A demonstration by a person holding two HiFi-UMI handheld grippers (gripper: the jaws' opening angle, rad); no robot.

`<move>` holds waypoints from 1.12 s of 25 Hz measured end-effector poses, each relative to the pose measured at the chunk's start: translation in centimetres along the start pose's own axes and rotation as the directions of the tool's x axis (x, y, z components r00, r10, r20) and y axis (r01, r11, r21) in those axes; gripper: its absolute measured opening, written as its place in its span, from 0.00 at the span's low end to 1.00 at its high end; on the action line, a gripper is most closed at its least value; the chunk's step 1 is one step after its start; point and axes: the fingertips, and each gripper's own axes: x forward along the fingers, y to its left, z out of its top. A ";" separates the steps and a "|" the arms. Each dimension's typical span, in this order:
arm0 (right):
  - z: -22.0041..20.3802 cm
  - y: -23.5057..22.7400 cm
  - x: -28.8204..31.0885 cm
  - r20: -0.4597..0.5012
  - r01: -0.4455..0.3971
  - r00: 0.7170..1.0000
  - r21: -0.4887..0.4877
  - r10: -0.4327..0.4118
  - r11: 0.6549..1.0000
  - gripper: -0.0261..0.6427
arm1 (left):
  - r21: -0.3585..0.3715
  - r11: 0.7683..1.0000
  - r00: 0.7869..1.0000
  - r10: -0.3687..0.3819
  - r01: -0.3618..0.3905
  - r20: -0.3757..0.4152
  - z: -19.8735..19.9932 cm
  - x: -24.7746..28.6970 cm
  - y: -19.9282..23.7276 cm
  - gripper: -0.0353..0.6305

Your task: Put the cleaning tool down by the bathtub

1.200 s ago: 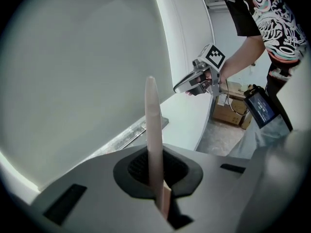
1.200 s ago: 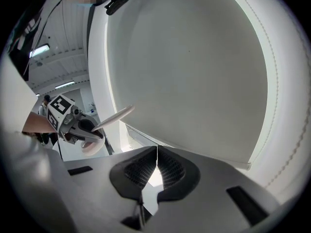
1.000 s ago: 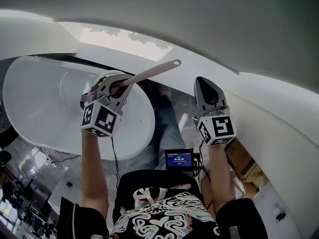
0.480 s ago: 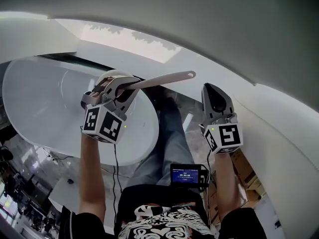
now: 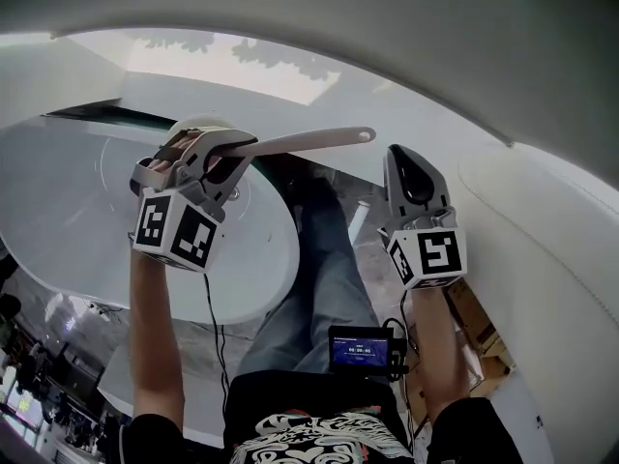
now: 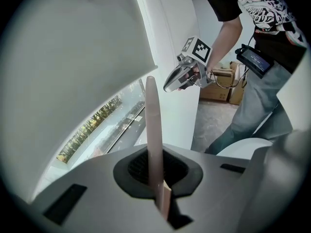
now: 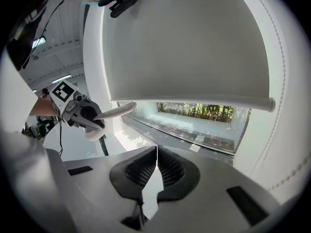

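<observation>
**Head view.** Left gripper (image 5: 230, 147): jaws clamped on the long pale handle of the cleaning tool (image 5: 309, 141). The tool was held in the air, with its handle running right past the end of the white bathtub (image 5: 68, 211) and above the person's jeans (image 5: 324, 269). Right gripper (image 5: 405, 157): beside the handle's free end, apart from it, carrying nothing. A small screen unit (image 5: 359, 348) hung at the person's waist. Cardboard boxes (image 5: 474, 312) stood on the floor at right.

**Left gripper view.** Both jaws were pressed against the tool handle (image 6: 151, 130), which stood up out of them towards a white curved wall. The right gripper (image 6: 168, 87) was visible beyond with its marker cube (image 6: 198, 47). A window (image 6: 104, 125) lay at lower left.

**Right gripper view.** The right gripper's (image 7: 157, 152) jaws met edge to edge with nothing between them. The left gripper (image 7: 100, 116) was at left with the tool handle (image 7: 116, 111) projecting from it. The window (image 7: 204, 114) ran across the middle.
</observation>
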 end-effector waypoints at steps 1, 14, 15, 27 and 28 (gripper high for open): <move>-0.4 -0.1 0.2 -0.004 0.001 1.000 0.003 -0.001 1.000 0.08 | 0.010 1.000 1.000 -0.009 0.009 -0.005 -0.3 0.3 0.0 0.07; -4.0 -1.5 2.8 -0.050 0.029 0.998 0.017 -0.028 0.999 0.08 | 0.071 0.992 0.993 -0.097 0.101 -0.060 -3.3 5.0 -1.6 0.07; -4.2 -1.6 3.0 -0.051 0.030 0.998 0.019 -0.029 0.999 0.08 | 0.072 0.992 0.993 -0.103 0.107 -0.062 -3.5 5.4 -1.7 0.07; -7.1 -2.6 5.3 -0.106 0.029 0.994 0.042 -0.024 0.999 0.08 | 0.139 0.971 0.975 -0.179 0.196 -0.130 -6.3 10.6 -1.5 0.07; -7.4 -2.6 5.6 -0.110 0.027 0.994 0.045 -0.022 0.999 0.08 | 0.147 0.968 0.973 -0.184 0.204 -0.140 -6.7 11.1 -1.6 0.07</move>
